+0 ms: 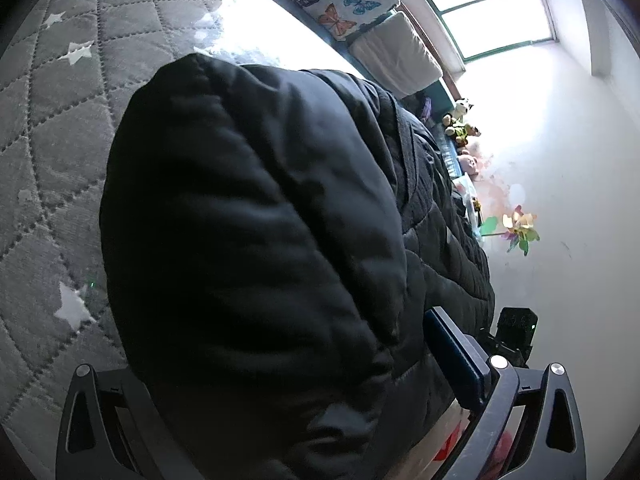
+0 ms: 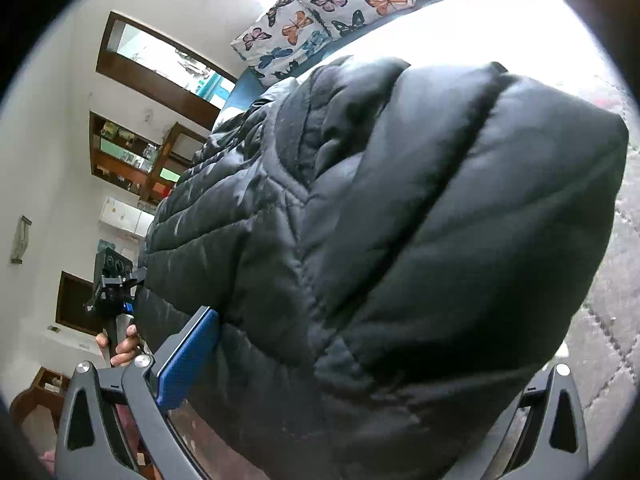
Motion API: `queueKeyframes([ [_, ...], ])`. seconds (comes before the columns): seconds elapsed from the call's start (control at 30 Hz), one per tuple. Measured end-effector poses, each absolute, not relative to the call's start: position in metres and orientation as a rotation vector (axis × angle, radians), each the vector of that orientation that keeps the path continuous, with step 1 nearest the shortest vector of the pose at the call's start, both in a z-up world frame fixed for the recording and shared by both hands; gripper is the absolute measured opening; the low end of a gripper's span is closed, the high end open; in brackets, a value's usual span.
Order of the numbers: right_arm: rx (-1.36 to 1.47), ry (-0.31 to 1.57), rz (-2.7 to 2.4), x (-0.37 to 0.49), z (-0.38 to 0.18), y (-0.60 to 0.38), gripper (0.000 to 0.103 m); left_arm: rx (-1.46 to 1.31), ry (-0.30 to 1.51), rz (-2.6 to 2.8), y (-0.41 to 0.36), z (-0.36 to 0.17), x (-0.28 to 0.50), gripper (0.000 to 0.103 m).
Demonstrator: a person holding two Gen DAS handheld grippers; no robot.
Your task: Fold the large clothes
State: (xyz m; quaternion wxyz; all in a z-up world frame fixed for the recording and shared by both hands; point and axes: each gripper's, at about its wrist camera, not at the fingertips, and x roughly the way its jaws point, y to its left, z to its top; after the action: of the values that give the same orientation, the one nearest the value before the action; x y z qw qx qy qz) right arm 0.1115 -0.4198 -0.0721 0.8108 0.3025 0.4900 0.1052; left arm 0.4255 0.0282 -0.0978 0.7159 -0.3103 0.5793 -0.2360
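Both hand-held grippers, left point(image 1: 304, 420) and right point(image 2: 340, 412), look clamped on the jacket point(image 1: 256, 216) above the bed point(image 1: 52, 128); slick padding could slip out.

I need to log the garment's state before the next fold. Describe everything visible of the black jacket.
The jacket is black, quilted and puffy, with a slightly shiny, nylon-like shell and stitched channels. It is bunched up and lifted above the grey star quilt, filling both wrist views. The left claw and the right claw each have padded fabric between their fingers; the blue pads press its sides. Its collar, zip and sleeves cannot be told apart.
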Motion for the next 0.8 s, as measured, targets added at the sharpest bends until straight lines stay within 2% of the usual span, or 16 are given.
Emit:
queueKeyframes([
  [0.47,0.642,1.074,0.231,0.121,-0.074,-0.417,0.103,-0.656,1.333,-0.549,0.022,-0.102,0.438,0.103],
  [0.63,0.687,1.035,0.255,0.116,-0.071,-0.417,0.103,-0.807,1.295,-0.634,0.025,-0.097,0.434,0.103],
  [0.8,0.667,1.047,0.295,0.114,-0.068,-0.413,0.103,-0.731,1.302,-0.621,0.025,-0.100,0.437,0.103],
])
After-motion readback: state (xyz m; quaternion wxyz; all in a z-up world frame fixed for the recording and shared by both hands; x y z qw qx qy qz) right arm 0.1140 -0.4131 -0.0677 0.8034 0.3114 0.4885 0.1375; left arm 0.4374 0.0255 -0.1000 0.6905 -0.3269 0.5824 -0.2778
